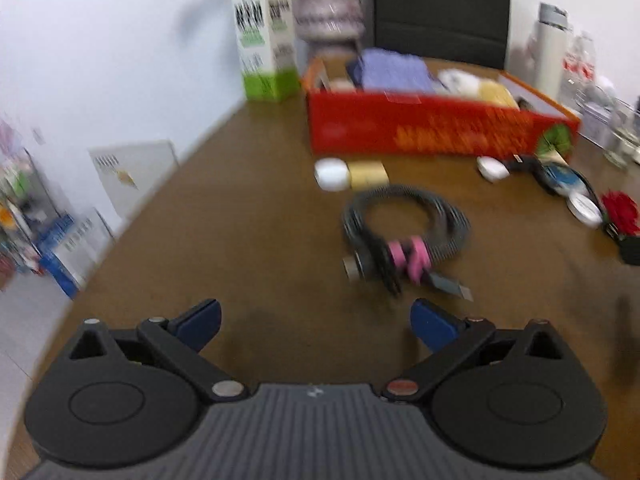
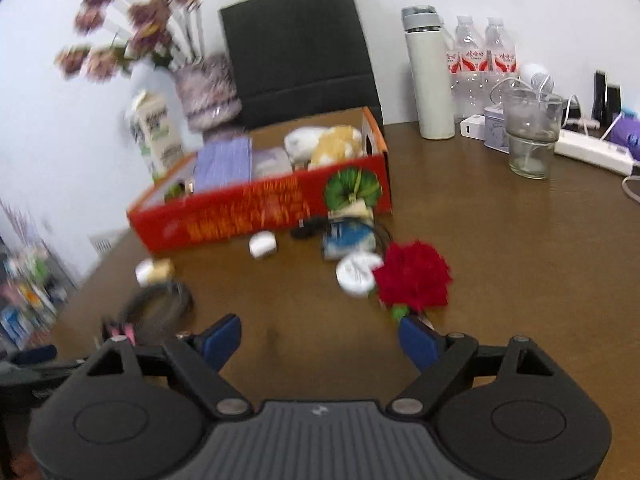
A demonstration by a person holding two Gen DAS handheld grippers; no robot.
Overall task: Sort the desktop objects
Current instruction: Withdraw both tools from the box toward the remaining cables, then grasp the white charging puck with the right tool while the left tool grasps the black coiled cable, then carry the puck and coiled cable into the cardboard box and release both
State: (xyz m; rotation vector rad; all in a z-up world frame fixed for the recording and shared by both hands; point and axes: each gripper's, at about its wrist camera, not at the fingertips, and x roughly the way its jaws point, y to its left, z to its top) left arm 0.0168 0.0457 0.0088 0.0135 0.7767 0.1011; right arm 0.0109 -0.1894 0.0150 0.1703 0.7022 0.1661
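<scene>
1. Red box (image 2: 256,216): open-topped, at the far middle of the brown counter (image 1: 240,216), holding a purple bundle and white and yellow soft items.
2. Loose items lie just in front of the box: a white case (image 1: 331,174) touching a tan block (image 1: 368,174), a second small white case (image 2: 263,245), a blue-and-white packet (image 2: 348,240) and a round white tin (image 2: 356,274).
3. Coiled black cable (image 1: 404,224) with a pink tie: nearer than the white case, apart from it.
4. Red flower (image 2: 414,276): right of the tin, touching it.
5. Left hand-held gripper (image 1: 316,320): jaws wide apart over bare counter, nothing between them; the cable lies just beyond its right finger.
6. Right hand-held gripper (image 2: 320,338): jaws apart and empty; the flower's stem sits by its right fingertip.
7. Background: milk carton (image 1: 266,40), vase, dark bag (image 2: 296,44), white flask (image 2: 428,76), water bottles and stacked glasses (image 2: 530,136) along the far edge.
</scene>
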